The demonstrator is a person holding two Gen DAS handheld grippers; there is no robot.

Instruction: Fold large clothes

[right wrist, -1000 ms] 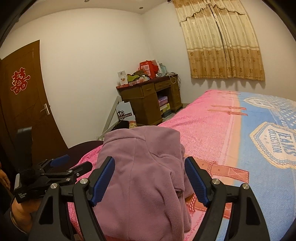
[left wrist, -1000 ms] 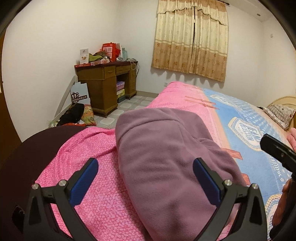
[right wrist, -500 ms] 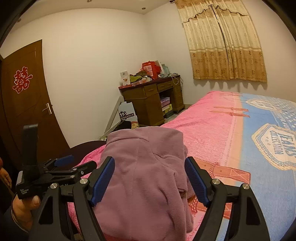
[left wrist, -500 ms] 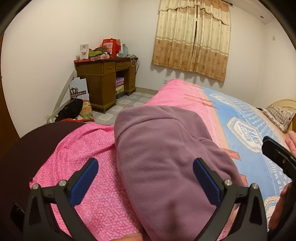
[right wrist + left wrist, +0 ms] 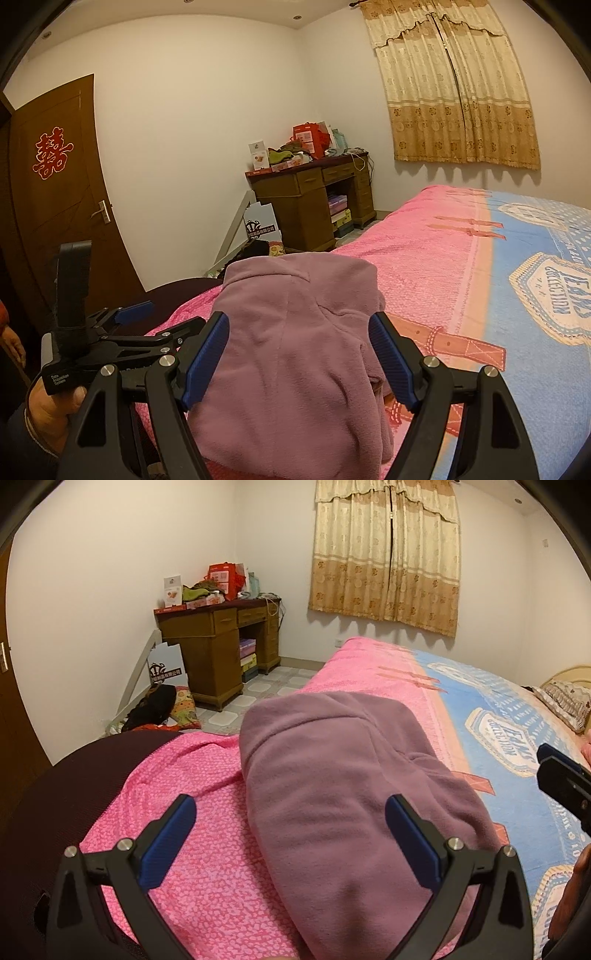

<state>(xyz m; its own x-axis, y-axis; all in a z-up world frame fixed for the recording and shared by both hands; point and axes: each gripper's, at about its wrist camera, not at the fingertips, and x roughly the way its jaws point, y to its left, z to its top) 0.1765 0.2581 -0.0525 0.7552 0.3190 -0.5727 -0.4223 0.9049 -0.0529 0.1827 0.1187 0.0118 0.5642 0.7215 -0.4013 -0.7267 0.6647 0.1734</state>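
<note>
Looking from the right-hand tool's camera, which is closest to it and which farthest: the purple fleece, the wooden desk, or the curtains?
1. Purple fleece: right before the right tool, on the bed.
2. Wooden desk: across the floor, against the wall.
3. Curtains: on the far wall, upper right.

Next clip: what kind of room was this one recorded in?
Most likely a home bedroom. A bed with a pink and blue cover fills the view, a purple fleece garment lies folded on it, a cluttered wooden desk stands in the corner, and curtains are drawn over the window.
</note>
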